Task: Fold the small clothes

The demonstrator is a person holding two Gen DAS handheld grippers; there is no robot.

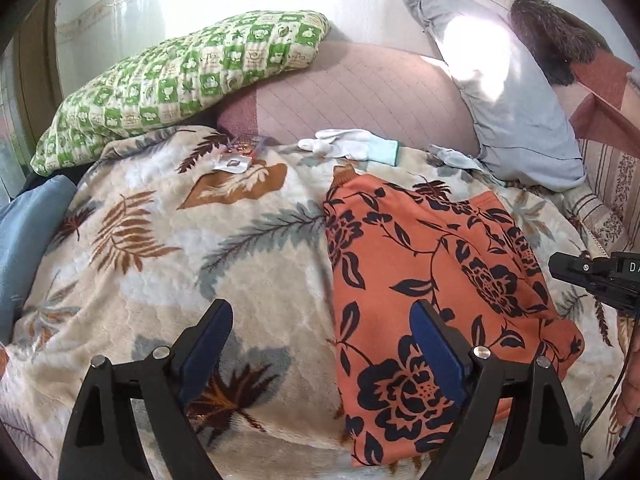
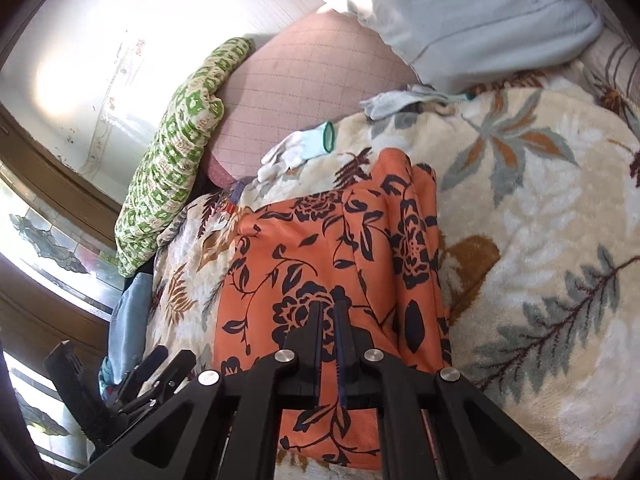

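Left claw point(image 1: 322, 328), right claw point(image 2: 333, 308): black angular arms, blue pads (silver pivot screws).

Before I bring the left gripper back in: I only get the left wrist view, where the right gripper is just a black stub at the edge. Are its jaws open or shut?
Observer: Shut. In the right wrist view the right gripper has its fingers pressed together over the orange garment.
Operator: Is cloth pinched between them?
Observer: I cannot tell. The tips lie over a dark flower print, and no cloth shows rising between them.
Operator: How does the garment's side over there lie?
Observer: Its right edge is doubled into a long fold beside the leaf blanket.
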